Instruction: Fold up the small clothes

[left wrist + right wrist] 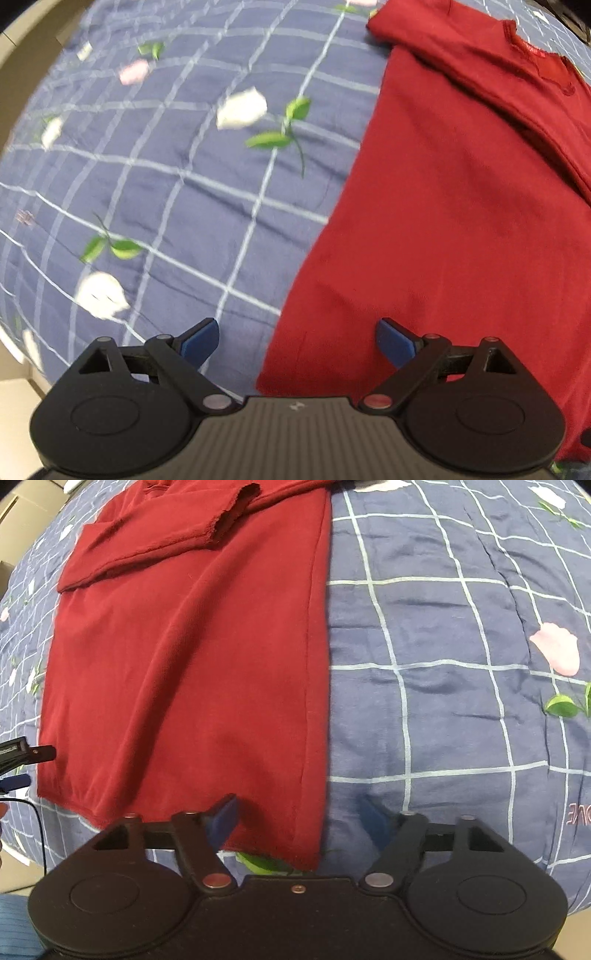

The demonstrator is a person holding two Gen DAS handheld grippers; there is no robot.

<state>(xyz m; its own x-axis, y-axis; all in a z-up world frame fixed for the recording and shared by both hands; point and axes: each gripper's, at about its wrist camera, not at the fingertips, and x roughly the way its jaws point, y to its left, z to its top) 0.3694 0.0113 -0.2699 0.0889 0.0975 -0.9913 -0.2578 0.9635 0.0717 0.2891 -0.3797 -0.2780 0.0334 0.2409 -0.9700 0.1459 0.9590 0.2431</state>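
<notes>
At the near hem, both grippers, left (297, 341) and right (301, 818), hover with jaws apart, holding nothing. The red shirt (184, 657) lies flat on the quilt (443, 664), sleeves folded in; soft, light, best pinched at its hem corners.

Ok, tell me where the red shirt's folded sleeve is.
The sleeve lies folded across the top of the red shirt, far from both open tools, on the blue checked quilt.

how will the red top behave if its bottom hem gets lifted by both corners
The red top looks like thin knit lying flat with soft ripples, so it will likely sag between the corners. Its folded-in sleeves lie loose and may slip open. The quilt is soft, so a pinch might catch it too.
</notes>
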